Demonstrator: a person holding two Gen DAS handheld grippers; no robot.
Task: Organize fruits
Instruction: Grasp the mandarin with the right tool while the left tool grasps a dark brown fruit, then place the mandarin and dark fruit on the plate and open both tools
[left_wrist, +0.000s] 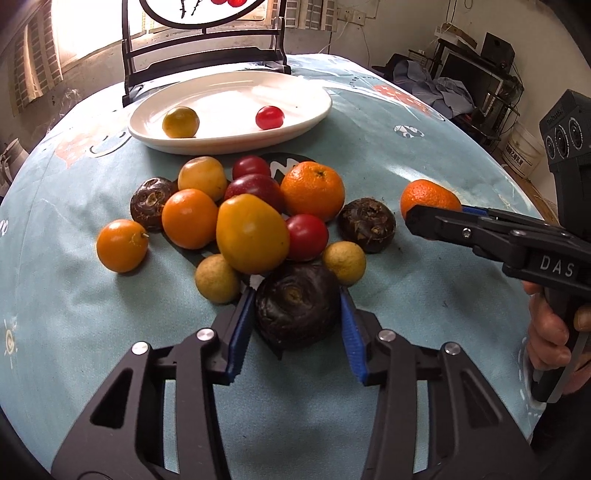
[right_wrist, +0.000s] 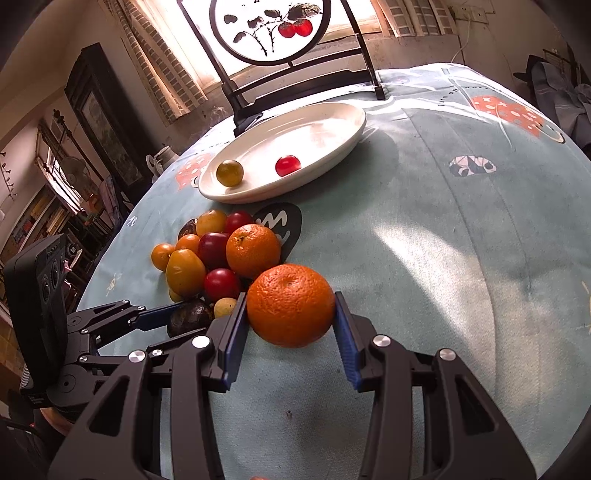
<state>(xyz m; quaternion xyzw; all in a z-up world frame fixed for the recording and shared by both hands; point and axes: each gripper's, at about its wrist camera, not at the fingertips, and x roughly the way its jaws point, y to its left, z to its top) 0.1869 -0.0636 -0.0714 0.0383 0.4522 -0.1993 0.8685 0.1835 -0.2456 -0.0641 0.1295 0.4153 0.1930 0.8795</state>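
Tangerine (right_wrist: 290, 305), pebbled and bright, sits on the tabletop (right_wrist: 443, 258) clenched in our right gripper (right_wrist: 290, 325); our left gripper (left_wrist: 295, 325) clasps a dark chestnut (left_wrist: 295, 306). Two small fruits lie on one white plate (left_wrist: 229, 92).

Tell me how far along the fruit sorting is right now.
Early stage. Done: only a small yellow-green fruit and a red cherry tomato sit on the white oval plate. In hand: left gripper closes on a dark brown water chestnut; right gripper on a round orange mandarin. Left: the pile of mixed fruit on the tablecloth.
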